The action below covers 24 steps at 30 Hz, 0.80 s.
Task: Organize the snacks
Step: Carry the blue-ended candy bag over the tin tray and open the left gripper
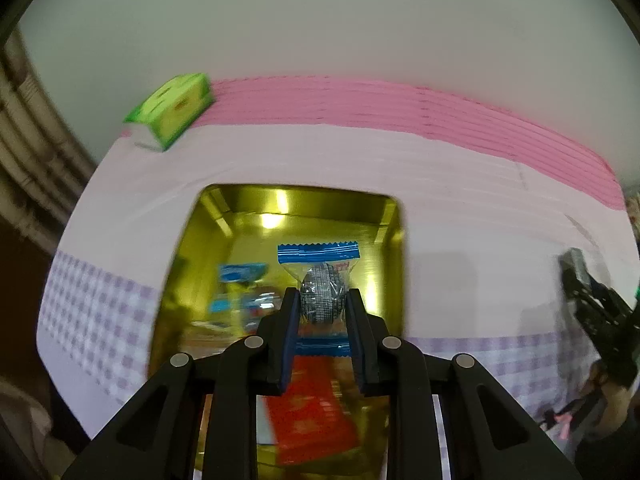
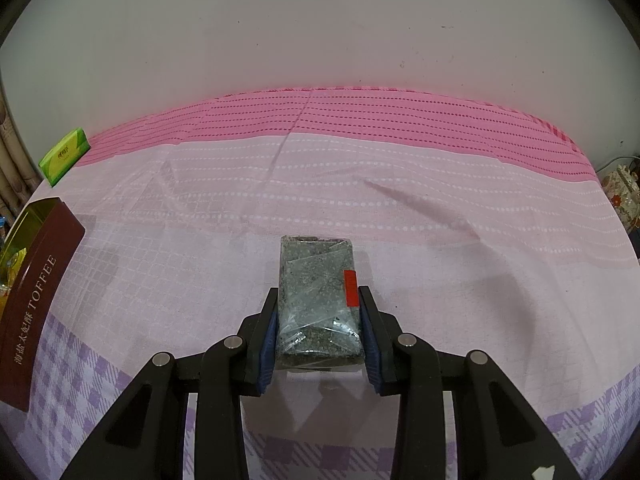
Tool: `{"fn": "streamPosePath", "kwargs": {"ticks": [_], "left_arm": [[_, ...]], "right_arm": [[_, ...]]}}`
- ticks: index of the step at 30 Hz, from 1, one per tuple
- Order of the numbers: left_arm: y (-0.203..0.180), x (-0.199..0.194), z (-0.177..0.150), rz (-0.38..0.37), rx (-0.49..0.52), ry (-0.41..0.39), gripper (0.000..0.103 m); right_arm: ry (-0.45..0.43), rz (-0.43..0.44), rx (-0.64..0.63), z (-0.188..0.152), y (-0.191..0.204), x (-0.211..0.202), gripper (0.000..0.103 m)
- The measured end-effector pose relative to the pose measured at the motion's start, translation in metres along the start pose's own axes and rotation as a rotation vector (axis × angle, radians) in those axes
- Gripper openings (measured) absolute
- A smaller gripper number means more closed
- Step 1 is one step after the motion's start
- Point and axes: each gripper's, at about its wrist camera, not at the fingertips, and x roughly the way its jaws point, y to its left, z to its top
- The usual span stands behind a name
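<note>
My left gripper [image 1: 322, 300] is shut on a small blue-edged clear candy packet [image 1: 321, 280] with a grey patterned sweet inside, held above the open gold tin [image 1: 384, 216]. The tin holds a red packet [image 1: 310, 412] and blurred blue-wrapped candies [image 1: 240, 280]. My right gripper [image 2: 318, 300] is shut on a clear-wrapped grey speckled bar [image 2: 314, 292] with a red sticker, held just above the pink cloth. The tin shows as a maroon "TOFFEE" box [image 2: 36, 288] at the far left of the right wrist view.
A green tissue pack [image 1: 174, 108] lies at the table's back left; it also shows in the right wrist view [image 2: 64, 156]. The pink and lilac checked tablecloth [image 2: 400, 200] covers the table up to a plain wall. The other gripper [image 1: 596, 304] shows at the right edge.
</note>
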Motion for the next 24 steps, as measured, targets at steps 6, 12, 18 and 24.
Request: {"fn": "streamPosePath", "kwargs": {"ticks": [6,12,18,24], "left_arm": [[0.035,0.012,-0.002,0.036,-0.049,0.022,0.024],[0.056,0.028,0.0,0.071,-0.042,0.041,0.024],[0.062,0.042,-0.005,0.079,-0.029,0.065,0.024],[0.062,0.046,-0.007,0.089,-0.005,0.064,0.024]], "right_arm": [[0.0,-0.001,0.0,0.0,0.0,0.0,0.034],[0.0,-0.004,-0.002,0.0,0.0,0.0,0.034],[0.002,-0.015,-0.011,0.0,0.0,0.0,0.034],[0.003,-0.025,-0.017,-0.001,0.002,-0.001,0.034]]}}
